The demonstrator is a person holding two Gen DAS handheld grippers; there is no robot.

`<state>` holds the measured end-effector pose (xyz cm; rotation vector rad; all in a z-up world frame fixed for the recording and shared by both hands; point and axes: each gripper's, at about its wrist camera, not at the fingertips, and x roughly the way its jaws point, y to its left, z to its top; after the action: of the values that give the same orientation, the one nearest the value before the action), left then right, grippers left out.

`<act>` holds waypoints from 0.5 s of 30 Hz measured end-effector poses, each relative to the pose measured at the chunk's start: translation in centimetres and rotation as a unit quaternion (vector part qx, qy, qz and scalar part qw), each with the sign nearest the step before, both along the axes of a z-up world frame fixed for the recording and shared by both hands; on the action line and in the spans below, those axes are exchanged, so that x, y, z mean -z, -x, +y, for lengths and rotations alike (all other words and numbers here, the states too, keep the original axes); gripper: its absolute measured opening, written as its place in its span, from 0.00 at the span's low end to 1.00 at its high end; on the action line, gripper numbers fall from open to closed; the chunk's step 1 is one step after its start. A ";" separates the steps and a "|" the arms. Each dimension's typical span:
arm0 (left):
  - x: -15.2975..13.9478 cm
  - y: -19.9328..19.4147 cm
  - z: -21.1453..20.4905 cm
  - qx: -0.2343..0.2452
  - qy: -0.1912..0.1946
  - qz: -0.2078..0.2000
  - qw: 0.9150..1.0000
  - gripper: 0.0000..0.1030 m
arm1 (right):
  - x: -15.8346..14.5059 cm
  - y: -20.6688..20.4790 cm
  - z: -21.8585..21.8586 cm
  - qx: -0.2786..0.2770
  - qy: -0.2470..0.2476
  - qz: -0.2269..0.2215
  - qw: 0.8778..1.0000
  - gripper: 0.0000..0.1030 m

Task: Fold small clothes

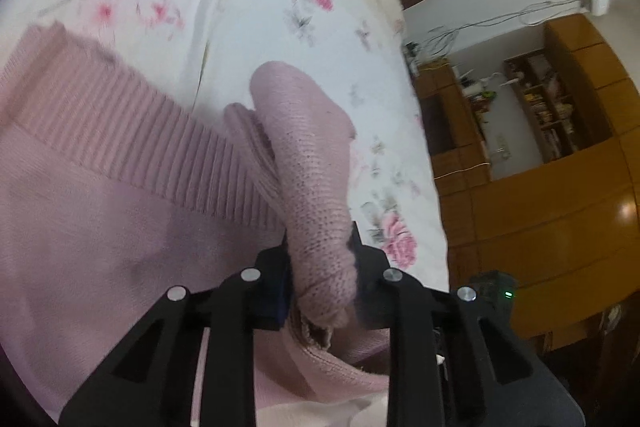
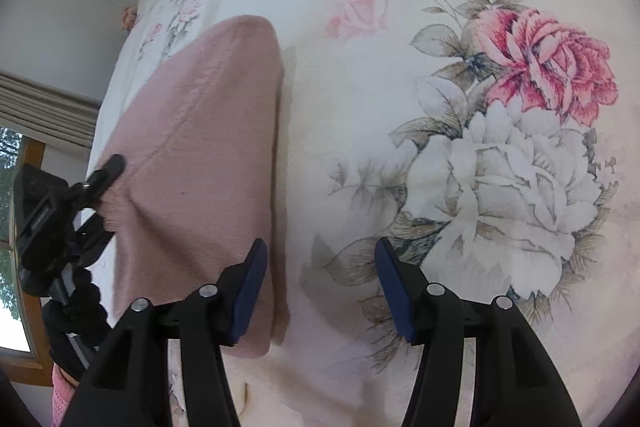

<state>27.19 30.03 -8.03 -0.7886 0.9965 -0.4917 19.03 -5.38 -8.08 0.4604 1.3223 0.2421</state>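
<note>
Pink knit sweater [image 1: 100,195], label-free, bunched in left gripper [image 1: 320,267]

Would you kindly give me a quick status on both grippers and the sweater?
Left gripper shut on pink sweater, fold lifted. Right gripper open, empty, beside sweater edge. Nothing in the way on the bedspread.

Soft daylight, motion blur, fisheye warping
</note>
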 end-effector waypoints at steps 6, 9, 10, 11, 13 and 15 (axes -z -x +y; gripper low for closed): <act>-3.2 1.3 5.1 -0.015 -0.024 -0.025 0.999 0.21 | -0.9 -0.1 2.4 -0.021 -0.006 -0.012 1.000 0.55; -3.9 1.7 8.4 -0.027 -0.043 -0.029 0.998 0.21 | -1.1 0.0 4.1 -0.041 -0.013 -0.018 0.999 0.55; -4.0 1.8 9.6 -0.033 -0.045 -0.028 0.998 0.21 | -1.1 0.1 4.9 -0.051 -0.016 -0.020 0.998 0.55; -4.0 1.9 10.7 -0.037 -0.048 -0.028 0.998 0.21 | -1.1 0.0 5.6 -0.061 -0.018 -0.021 0.998 0.56; -3.4 1.7 12.7 -0.044 -0.058 -0.021 0.997 0.21 | -1.0 0.1 7.3 -0.082 -0.020 -0.023 0.996 0.56; -2.4 1.8 14.1 -0.049 -0.068 -0.013 0.996 0.21 | -0.8 0.3 8.8 -0.098 -0.026 -0.024 0.995 0.56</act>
<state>25.41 44.14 -5.59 -0.7040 0.9519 -0.3440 18.78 3.38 -7.24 0.3662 1.3167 0.4487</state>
